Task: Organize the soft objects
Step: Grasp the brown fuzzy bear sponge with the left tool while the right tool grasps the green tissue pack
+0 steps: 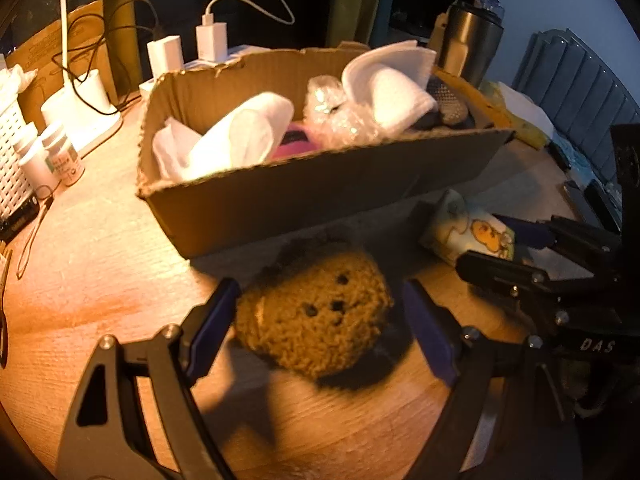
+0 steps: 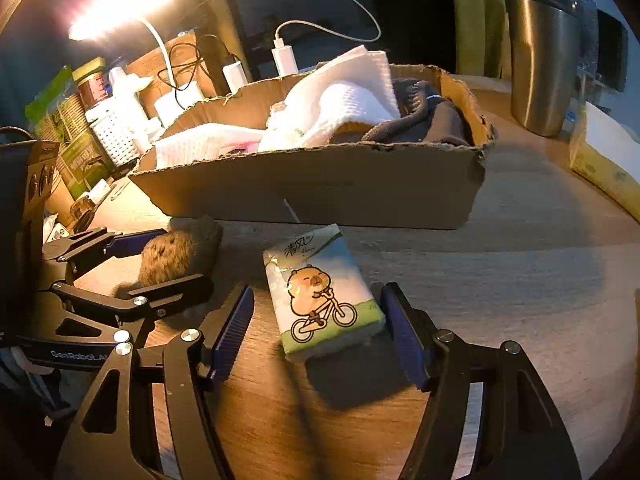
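Note:
A brown fuzzy plush toy (image 1: 316, 312) lies on the wooden table in front of a cardboard box (image 1: 280, 196). My left gripper (image 1: 318, 316) is open, its jaws on either side of the plush; its left pad looks to touch it. A tissue pack (image 2: 322, 292) with a cartoon animal on a bicycle lies on the table. My right gripper (image 2: 318, 328) is open around the pack, its right pad close to the pack's edge. The box (image 2: 320, 192) holds white cloths (image 1: 240, 136), a bubble-wrap bundle (image 1: 332, 116) and dark fabric (image 2: 424, 116). The plush (image 2: 176, 252) and left gripper also show in the right wrist view.
A steel tumbler (image 2: 540, 60) stands right of the box. A yellow tissue box (image 2: 604, 164) is at far right. Chargers and cables (image 1: 208, 40), a lamp (image 2: 116, 4), a white basket (image 1: 12, 160) and small bottles (image 1: 60, 156) crowd the left and back.

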`<state>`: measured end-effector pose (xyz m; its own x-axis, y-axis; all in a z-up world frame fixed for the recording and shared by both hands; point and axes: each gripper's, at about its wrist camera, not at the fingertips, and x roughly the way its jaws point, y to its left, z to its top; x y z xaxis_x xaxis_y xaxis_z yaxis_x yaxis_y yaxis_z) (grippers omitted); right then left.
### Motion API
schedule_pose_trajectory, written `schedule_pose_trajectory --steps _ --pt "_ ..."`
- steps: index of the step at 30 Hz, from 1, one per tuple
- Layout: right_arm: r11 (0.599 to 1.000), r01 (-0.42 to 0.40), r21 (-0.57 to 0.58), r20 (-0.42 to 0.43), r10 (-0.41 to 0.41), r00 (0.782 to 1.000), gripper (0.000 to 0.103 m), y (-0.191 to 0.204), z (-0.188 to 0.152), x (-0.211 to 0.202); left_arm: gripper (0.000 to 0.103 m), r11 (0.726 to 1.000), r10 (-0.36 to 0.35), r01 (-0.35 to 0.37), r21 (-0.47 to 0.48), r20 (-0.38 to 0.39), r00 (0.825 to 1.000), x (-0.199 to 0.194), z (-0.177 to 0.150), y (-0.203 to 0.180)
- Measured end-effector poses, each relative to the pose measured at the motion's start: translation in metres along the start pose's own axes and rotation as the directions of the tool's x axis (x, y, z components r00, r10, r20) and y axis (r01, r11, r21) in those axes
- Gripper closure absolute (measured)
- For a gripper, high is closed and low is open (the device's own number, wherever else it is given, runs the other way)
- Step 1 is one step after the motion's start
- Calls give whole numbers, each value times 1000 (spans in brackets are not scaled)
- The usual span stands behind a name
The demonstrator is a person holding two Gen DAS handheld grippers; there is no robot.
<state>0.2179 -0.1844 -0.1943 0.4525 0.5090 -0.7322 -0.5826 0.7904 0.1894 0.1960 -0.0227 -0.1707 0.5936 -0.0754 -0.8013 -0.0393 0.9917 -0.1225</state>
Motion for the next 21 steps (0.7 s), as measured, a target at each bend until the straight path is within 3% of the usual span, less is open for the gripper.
schedule_pose_trajectory --steps 2,4,7,21 --pt "1000 -5 -2 -1 5 1000 46 0 1 1 24 1000 -17 17 5 5 1000 0 -1 -1" --pt "1000 -11 -1 -1 11 1000 46 0 2 2 38 1000 -14 14 23 11 1000 0 0 -4" --pt "1000 -14 -2 -1 14 1000 47 1 2 2 42 998 -46 45 31 10 999 -3 -1 -6" --pt "1000 15 -16 36 -14 999 49 16 5 -22 43 996 -85 80 41 132 988 -51 -2 -4"
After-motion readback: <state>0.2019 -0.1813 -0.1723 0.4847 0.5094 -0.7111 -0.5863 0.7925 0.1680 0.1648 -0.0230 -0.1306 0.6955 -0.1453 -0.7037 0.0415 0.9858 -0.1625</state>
